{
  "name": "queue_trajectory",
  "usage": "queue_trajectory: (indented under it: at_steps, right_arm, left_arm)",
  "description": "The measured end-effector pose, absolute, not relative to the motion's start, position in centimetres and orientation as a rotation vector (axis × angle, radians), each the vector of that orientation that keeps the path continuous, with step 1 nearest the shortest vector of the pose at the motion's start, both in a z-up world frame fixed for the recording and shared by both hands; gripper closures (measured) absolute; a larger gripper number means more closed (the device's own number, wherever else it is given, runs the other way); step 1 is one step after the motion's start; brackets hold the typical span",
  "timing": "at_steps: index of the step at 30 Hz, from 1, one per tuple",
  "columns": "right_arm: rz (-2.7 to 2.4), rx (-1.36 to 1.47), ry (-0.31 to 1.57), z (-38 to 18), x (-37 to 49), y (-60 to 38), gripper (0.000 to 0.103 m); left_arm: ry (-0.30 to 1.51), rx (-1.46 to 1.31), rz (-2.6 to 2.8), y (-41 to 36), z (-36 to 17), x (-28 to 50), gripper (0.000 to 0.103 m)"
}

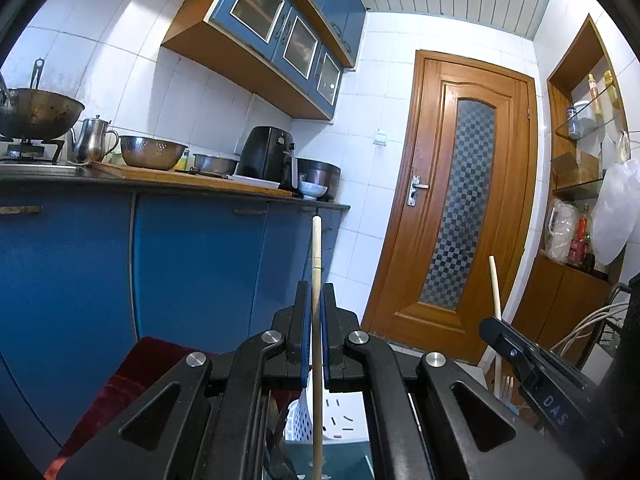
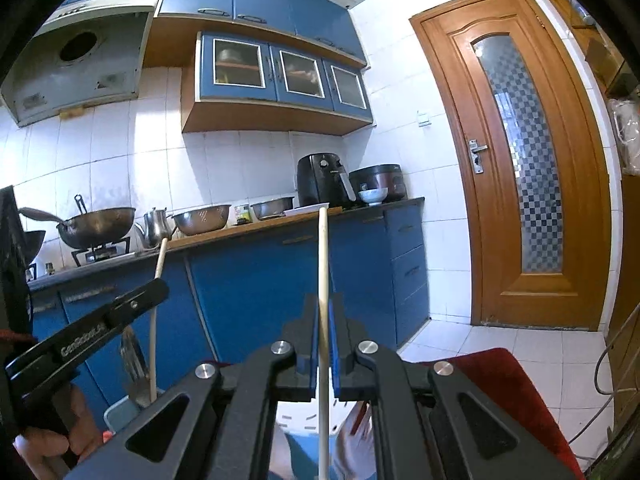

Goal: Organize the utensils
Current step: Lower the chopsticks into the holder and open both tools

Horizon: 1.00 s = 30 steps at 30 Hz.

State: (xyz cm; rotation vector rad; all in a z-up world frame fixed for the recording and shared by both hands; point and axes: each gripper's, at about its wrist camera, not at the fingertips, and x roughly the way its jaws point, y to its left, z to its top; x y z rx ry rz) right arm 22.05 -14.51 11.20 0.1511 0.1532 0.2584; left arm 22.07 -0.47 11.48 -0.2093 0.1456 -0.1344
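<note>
Left gripper (image 1: 316,300): clamped on a chopstick (image 1: 316,280), held upright, pale wood, tip standing above the jaws, lower end running down out of sight between the linkage arms. Same chopstick seen from the right wrist (image 2: 158,276), rising from a pale blue holder (image 2: 120,412) where it sits among what look like metal utensil handles (image 2: 132,356); whether its lower end touches the holder's floor cannot be told.

Right gripper (image 2: 324,312): clamped on a second chopstick (image 2: 323,264), also upright, lower end passing down over a white slotted basket (image 2: 304,420). Seen from the left wrist, this second chopstick (image 1: 495,288) stands just beside the left one, well to the right.

Hand (image 2: 44,444): bare, wrapped round the left gripper's grip.

Surroundings: blue cabinets (image 1: 192,272), counter with steel bowl (image 1: 152,152), kettle (image 1: 92,138), wok (image 1: 36,112), air fryer (image 1: 268,156); wooden door (image 1: 460,208); red cloth (image 1: 152,360) below.

Step in hand, as judged: placing chopsticks, one per gripper, into a container. Left piece seemingly at or in the holder; right piece not yet lowered.

Next move calls for: keeping each stick vertical, easing the lower end into the holder clear of the handles already there, releasing only once it is seated. Risk: a tilted stick catching the rim or tipping out.
</note>
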Motion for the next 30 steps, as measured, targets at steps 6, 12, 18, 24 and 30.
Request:
queue_trajectory:
  at_steps: [6, 12, 18, 24, 30]
  right_arm:
    - [0.271, 0.138, 0.18, 10.7, 21.2, -14.4, 0.097]
    - [0.283, 0.158, 0.225, 10.3, 20.7, -14.8, 0.097]
    - [0.31, 0.188, 0.248, 10.4, 19.9, -15.1, 0.072]
    - [0.313, 0.199, 0.239, 11.5, 18.6, -15.3, 0.069]
    - [0.294, 0.206, 0.245, 12.8, 17.1, -15.7, 0.067]
  left_arm:
    - [0.173, -0.206, -0.142, -0.7, 10.8, 21.8, 0.101]
    - [0.199, -0.191, -0.154, -1.0, 10.5, 21.3, 0.101]
    - [0.215, -0.173, -0.175, -1.4, 10.8, 20.3, 0.078]
    - [0.224, -0.155, -0.175, -1.8, 11.2, 19.1, 0.077]
    - [0.267, -0.172, -0.197, -1.5, 12.1, 18.2, 0.075]
